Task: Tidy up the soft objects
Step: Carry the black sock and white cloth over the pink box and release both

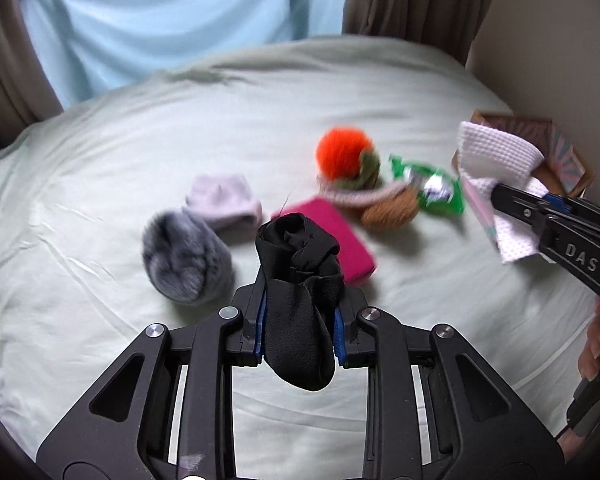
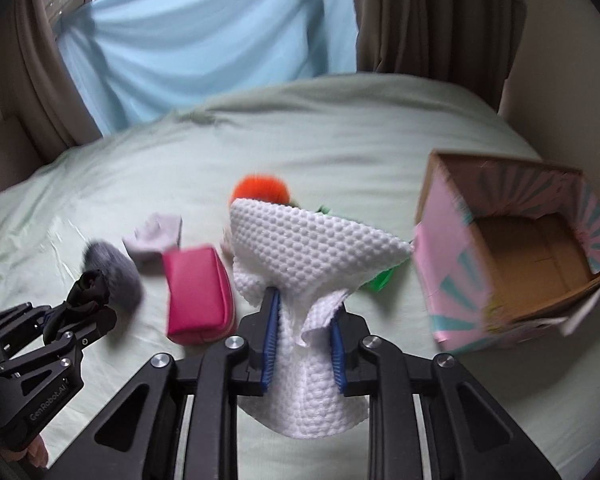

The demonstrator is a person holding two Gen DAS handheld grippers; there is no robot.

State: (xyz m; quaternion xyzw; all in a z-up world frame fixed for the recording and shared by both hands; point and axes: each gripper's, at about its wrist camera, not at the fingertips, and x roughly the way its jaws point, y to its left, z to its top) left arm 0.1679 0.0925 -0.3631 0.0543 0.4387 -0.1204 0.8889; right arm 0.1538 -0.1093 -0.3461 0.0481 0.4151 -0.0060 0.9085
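Note:
My left gripper [image 1: 300,300] is shut on a black cloth [image 1: 300,280] and holds it above the bed; it also shows in the right wrist view [image 2: 86,304]. My right gripper [image 2: 304,312] is shut on a white textured cloth [image 2: 312,248], held above the bed left of an open pink cardboard box [image 2: 512,256]. The white cloth [image 1: 496,152] also shows in the left wrist view, in front of the box [image 1: 560,148]. On the bed lie a grey fluffy ball [image 1: 184,256], a pale pink cloth [image 1: 224,200], a magenta pouch [image 1: 340,236], an orange pompom [image 1: 342,152] and a brown fluffy ball [image 1: 392,208].
A green wrapper [image 1: 432,188] lies by the brown ball. The bed has a pale green sheet [image 1: 100,160]. A light blue drape [image 2: 204,40] and brown curtains [image 2: 432,16] hang behind it. A wall runs along the bed's right side.

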